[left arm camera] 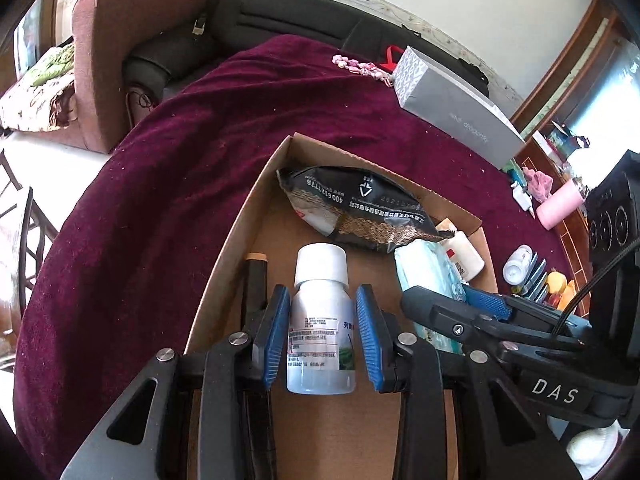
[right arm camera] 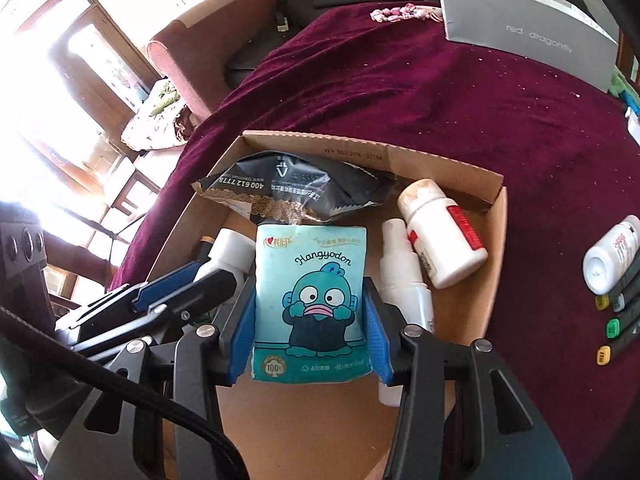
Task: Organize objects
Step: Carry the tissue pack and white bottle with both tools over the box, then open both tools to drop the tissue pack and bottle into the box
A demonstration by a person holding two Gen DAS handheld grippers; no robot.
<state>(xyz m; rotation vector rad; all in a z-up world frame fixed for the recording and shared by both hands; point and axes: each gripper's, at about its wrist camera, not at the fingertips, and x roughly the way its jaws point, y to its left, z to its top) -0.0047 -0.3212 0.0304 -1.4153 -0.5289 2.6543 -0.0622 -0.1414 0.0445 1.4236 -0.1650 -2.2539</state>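
The left gripper point(left arm camera: 323, 334) has its blue pads on either side of a clear bottle with a white cap point(left arm camera: 320, 320); the pads sit against the bottle's sides, so the jaws are clamped on it, low inside the cardboard box point(left arm camera: 240, 216). The right gripper point(right arm camera: 310, 320) grips a teal tissue pack printed "Hangyodon" point(right arm camera: 310, 300), its pads pressed to both edges of the pack, also over the box floor. The two grippers are side by side, nearly touching. Already in the box lie a black snack bag point(left arm camera: 360, 204) across the far end, a white pill bottle with a red label point(right arm camera: 442, 236) on its side, a slim white spray bottle point(right arm camera: 404, 276) beside it, and a dark marker point(left arm camera: 256, 280) along the left wall. The box rests on a maroon cloth point(left arm camera: 160, 200). Outside it, to the right, a white bottle point(right arm camera: 612, 256) and several markers point(right arm camera: 618, 320) lie on the cloth, and a grey box point(right arm camera: 528, 20) stands further back.
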